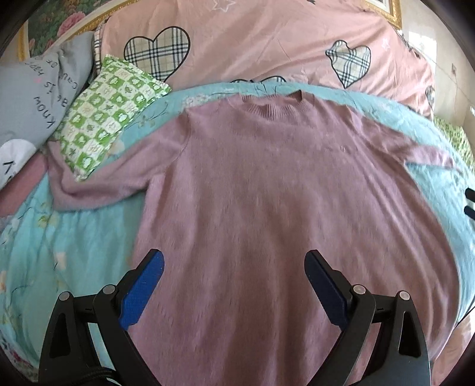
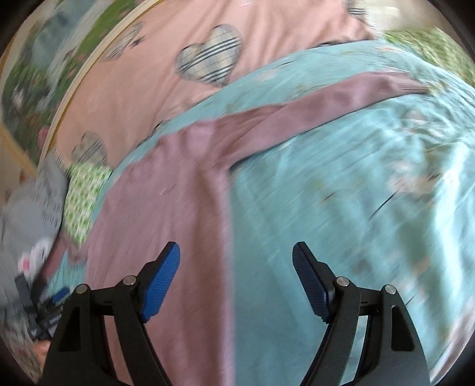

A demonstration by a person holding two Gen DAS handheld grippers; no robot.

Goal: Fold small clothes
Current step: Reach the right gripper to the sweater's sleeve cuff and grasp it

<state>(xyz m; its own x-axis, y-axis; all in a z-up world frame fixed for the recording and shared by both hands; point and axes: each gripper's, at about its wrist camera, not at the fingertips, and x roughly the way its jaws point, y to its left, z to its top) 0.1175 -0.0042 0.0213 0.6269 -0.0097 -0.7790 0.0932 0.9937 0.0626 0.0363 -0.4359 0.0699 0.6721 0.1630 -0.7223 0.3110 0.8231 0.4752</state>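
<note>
A mauve knitted sweater [image 1: 267, 193] lies flat on the turquoise bedsheet [image 1: 89, 237], collar [image 1: 271, 104] at the far side, both sleeves spread out sideways. My left gripper [image 1: 234, 267] hovers over the lower body of the sweater, jaws wide apart with nothing between them. In the right wrist view, my right gripper [image 2: 236, 258] is open above the sweater's right edge [image 2: 219, 237], where the mauve knit meets the sheet. The right sleeve [image 2: 341, 95] runs away toward the upper right. The other gripper's black frame [image 2: 44, 311] shows at the lower left of that blurred view.
A green checked pillow [image 1: 109, 110] rests on the left sleeve's upper side. A grey printed cushion [image 1: 38, 98] lies farther left. A pink quilt with plaid hearts [image 1: 252, 44] is heaped beyond the collar. A gold-framed headboard [image 1: 59, 26] stands behind.
</note>
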